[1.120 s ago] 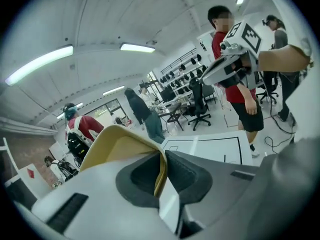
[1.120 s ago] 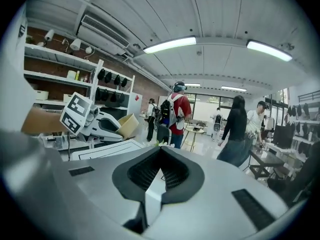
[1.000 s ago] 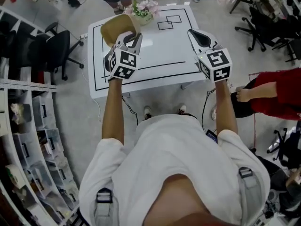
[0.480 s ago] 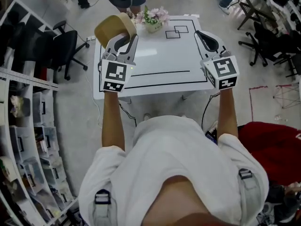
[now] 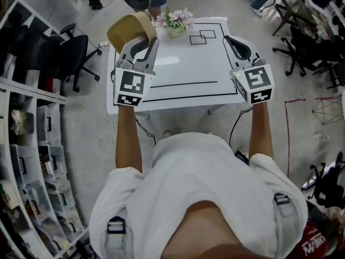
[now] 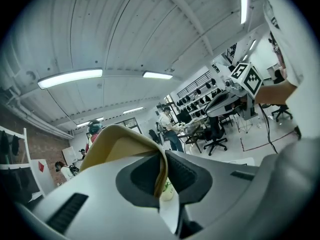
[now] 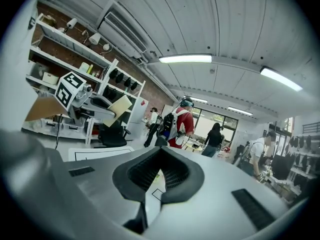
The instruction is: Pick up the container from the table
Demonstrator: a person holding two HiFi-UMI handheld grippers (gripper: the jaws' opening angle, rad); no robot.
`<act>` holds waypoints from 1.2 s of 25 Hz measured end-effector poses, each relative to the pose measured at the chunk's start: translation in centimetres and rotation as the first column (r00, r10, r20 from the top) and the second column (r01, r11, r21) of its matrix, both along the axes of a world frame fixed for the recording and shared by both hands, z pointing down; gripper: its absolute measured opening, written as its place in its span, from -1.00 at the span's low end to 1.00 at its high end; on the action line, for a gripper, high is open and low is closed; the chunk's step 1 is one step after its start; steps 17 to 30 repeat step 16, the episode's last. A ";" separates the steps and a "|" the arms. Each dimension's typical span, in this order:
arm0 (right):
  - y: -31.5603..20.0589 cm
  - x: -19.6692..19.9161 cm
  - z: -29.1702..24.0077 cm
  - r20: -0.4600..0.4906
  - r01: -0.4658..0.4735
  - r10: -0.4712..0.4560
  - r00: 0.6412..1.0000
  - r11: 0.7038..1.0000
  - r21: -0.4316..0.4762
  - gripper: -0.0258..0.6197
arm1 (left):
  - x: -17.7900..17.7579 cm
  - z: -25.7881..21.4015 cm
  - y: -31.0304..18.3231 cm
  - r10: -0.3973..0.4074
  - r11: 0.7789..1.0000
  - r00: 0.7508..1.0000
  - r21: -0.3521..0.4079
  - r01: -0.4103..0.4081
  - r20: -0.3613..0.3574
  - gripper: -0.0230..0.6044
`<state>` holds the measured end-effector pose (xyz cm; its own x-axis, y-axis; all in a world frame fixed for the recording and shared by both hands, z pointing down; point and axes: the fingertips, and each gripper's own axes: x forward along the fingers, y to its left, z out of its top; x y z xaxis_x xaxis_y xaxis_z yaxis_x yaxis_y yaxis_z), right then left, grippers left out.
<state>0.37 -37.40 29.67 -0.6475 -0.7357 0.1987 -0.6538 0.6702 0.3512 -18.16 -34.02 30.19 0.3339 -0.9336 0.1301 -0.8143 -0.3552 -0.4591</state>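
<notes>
The container [image 5: 128,28] is a tan, thin-walled bowl, held up in the air over the far left corner of the white table [image 5: 178,63]. My left gripper [image 5: 142,41] is shut on its rim; in the left gripper view the tan wall [image 6: 120,144] is pinched between the dark pads [image 6: 182,176]. My right gripper [image 5: 235,41] hovers over the table's right side, shut, with nothing in it [image 7: 159,176]. The right gripper view also catches the left gripper [image 7: 97,105] with the container [image 7: 117,109] off to its left.
A pot of pink flowers [image 5: 175,23] stands at the table's far edge, close to the container. Black lines and two small squares [image 5: 202,36] mark the tabletop. Office chairs [image 5: 70,53] stand left, shelving [image 5: 27,134] further left, more chairs [image 5: 312,53] right. People stand beyond the table.
Both grippers have risen, the left more, carrying the container higher above the table's far left corner. Over the last half second they hold nearly still.
</notes>
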 end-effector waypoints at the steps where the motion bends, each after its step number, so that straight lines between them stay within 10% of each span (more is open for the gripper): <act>1: 0.0 0.0 0.1 -0.002 -0.001 0.001 1.000 1.000 0.000 -0.88 | 0.0 0.0 0.0 0.001 1.000 1.000 -0.001 -0.001 0.001 -0.78; 30: -0.6 -0.2 0.9 -0.015 0.001 -0.001 1.000 1.000 -0.015 -0.88 | 0.5 0.8 -0.6 0.010 1.000 1.000 -0.019 -0.010 0.001 -0.78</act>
